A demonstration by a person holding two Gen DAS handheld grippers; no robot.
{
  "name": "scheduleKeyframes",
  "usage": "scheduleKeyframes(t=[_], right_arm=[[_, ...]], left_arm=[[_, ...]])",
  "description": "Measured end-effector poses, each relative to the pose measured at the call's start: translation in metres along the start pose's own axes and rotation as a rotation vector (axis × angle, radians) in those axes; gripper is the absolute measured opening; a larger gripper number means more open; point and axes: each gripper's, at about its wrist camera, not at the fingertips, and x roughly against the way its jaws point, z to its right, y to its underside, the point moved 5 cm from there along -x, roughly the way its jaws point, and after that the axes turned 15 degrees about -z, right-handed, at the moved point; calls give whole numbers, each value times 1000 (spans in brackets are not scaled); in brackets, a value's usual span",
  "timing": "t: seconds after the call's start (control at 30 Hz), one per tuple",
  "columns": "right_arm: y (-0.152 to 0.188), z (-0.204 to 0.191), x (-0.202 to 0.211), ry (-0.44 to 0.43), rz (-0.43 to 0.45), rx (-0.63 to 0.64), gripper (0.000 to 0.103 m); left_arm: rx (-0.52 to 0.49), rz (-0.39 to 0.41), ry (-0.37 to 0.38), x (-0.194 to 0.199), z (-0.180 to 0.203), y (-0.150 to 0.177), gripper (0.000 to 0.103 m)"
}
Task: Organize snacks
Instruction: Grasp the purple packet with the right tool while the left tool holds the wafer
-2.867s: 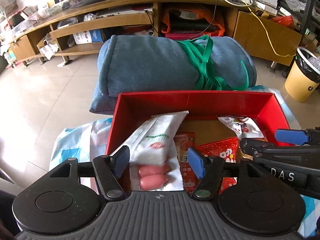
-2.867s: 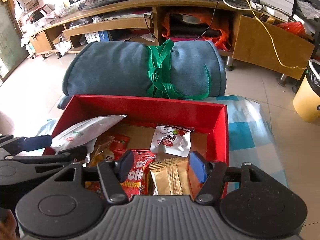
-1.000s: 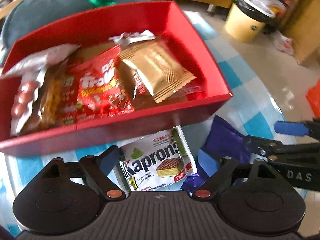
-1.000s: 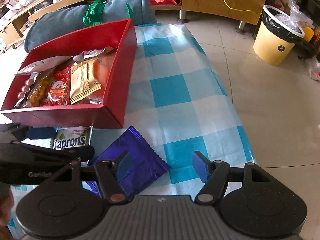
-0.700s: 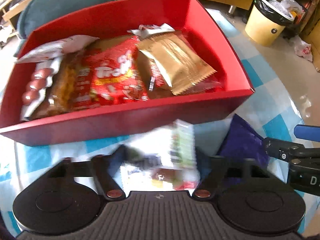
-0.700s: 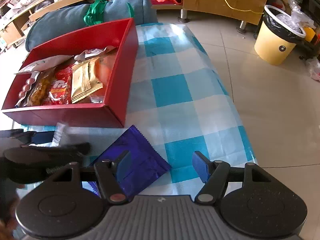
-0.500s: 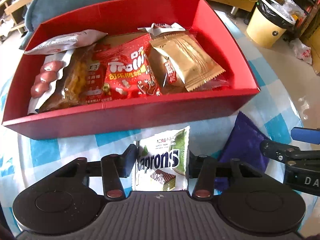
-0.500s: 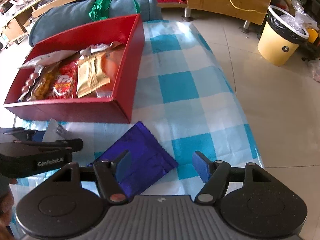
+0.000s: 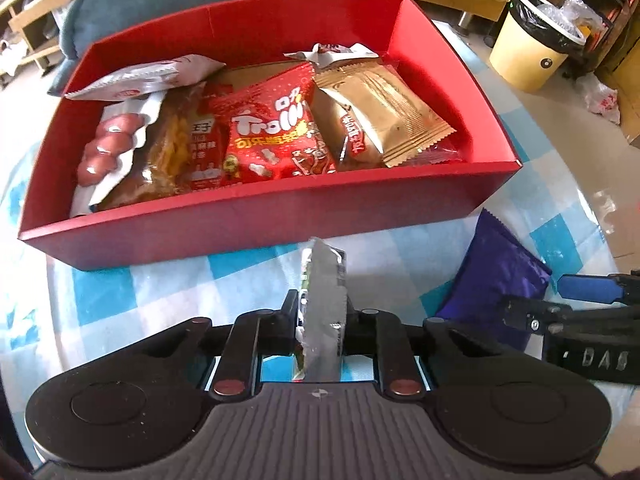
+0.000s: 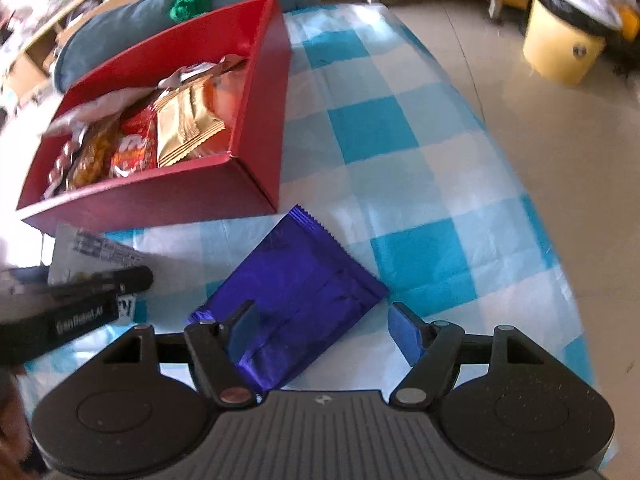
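While your left gripper (image 9: 320, 320) has just clenched on the wafer pack (image 9: 322, 316), edge-up at the red box's (image 9: 256, 220) 6 o'clock, your right gripper (image 10: 324, 332) hangs released. Its jaws, just widening, straddle the purple packet (image 10: 296, 292), at the box's 5 o'clock on the checked cloth (image 10: 400, 152).

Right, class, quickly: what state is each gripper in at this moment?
Left gripper: just closed, fingers pinching the wafer packet.
Right gripper: open, holding nothing, over the purple packet.
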Motion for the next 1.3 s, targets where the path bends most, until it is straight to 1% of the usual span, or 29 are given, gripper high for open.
scheduleKeyframes(t=[0.13,0.2,0.27,0.33,0.37,0.43,0.47,0.5,0.6,0.67,0.73,0.77,0.8,0.83,0.87,0.93,1.03,1.1,1.13,1.2,1.27,1.3], right_arm=[[-1,2,-2,-97,-14,-90,66],[-3,-2,-3,-108,-9,-116,67],[-6,-9,-5,-87,-1,-128,73],[-8,-15,-7,-76,10,-150,81],[-9,-16,-8,-67,17,-165,82],[-11,-24,-13,-37,22,-166,95],[-11,-27,-15,-23,29,-164,98],[-11,-30,-17,-7,37,-165,100],[-11,-38,-22,78,57,-174,100],[-11,-43,-26,133,51,-134,100],[-10,-45,-26,154,28,-81,100],[-10,-44,-25,161,11,-48,96],[-8,-45,-24,177,2,-14,90],[-5,-43,-21,182,-4,16,85],[-2,-40,-19,176,-10,27,84],[4,-35,-15,175,-19,39,68],[11,-32,-11,174,-40,53,66],[16,-36,-11,180,-42,76,66],[19,-38,-11,182,-42,86,66],[22,-43,-12,188,-34,108,66],[22,-47,-10,178,-16,123,65],[22,-48,-8,171,-8,127,65]], left_arm=[[8,1,7,4,-8,6,23],[12,-1,12,5,-10,7,23],[10,0,11,5,-10,8,23],[7,-2,16,2,-9,8,23],[4,-5,16,0,-8,7,23],[2,-5,13,-4,-8,7,23],[-2,-3,11,-4,-8,7,23],[-8,1,9,-3,-8,7,23],[-16,4,13,-4,-10,10,24],[-16,3,11,-4,-14,13,24],[-32,1,8,-3,-15,17,24],[-40,4,4,-2,-15,19,24],[-46,1,5,-2,-15,20,24],[-48,-5,15,-2,-16,22,25],[-45,-9,27,-2,-19,23,26],[-32,-18,47,-2,-25,23,26],[-11,-26,78,-2,-33,22,28],[-20,-32,88,-3,-35,21,30],[-19,-30,90,-3,-33,22,32],[-26,-25,74,-2,-30,22,33],[-34,-19,68,-1,-28,22,26],[-39,-19,64,-2,-27,21,24]])
